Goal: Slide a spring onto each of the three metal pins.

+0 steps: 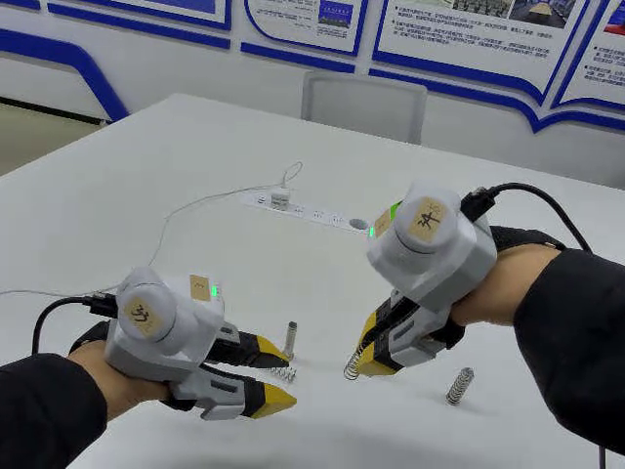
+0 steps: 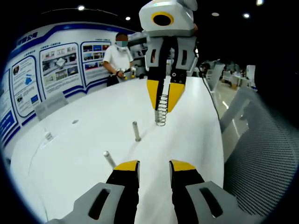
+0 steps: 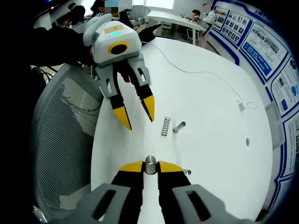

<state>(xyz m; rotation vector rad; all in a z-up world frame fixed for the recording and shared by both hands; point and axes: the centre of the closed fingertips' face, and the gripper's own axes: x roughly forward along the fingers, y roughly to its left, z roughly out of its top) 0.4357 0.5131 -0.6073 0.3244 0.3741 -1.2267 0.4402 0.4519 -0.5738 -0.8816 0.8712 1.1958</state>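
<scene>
Hard going from the head view: the right gripper (image 3: 150,168) has its jaws tucked under its own white body, so only the yellow tips and the lower coils of the gripped spring (image 2: 161,110) poke out. In the right gripper view the far pin (image 3: 186,172) peeks out beside one jaw, mostly cut off by it, with its base hidden. From that camera the gripped spring shows end-on, just a ring of wire, so its length can't be read there.

The left gripper view gives it properly: a silver open-coil spring, pinched at its upper end between the right gripper's yellow tips, the jaws nearly closed on it. It hangs down toward the white table (image 1: 195,166), and whether its lower end touches the surface I can't tell. It hangs close to the far pin, which stands upright just beside it.

The near pin (image 1: 290,339) also stands upright, right off the left gripper's tips, with a loose spring (image 1: 283,372) lying flat next to it. A third spring (image 1: 459,385) lies on the table on the other side of the right gripper, well apart from both pins.

Now the hands. The right one is raised, black sleeve in shot, with the gripper angled steeply down and inward. The left gripper (image 2: 154,167) sits low near the tabletop, almost level, pointing across at the other. Its jaws are spread wide with nothing between them.
</scene>
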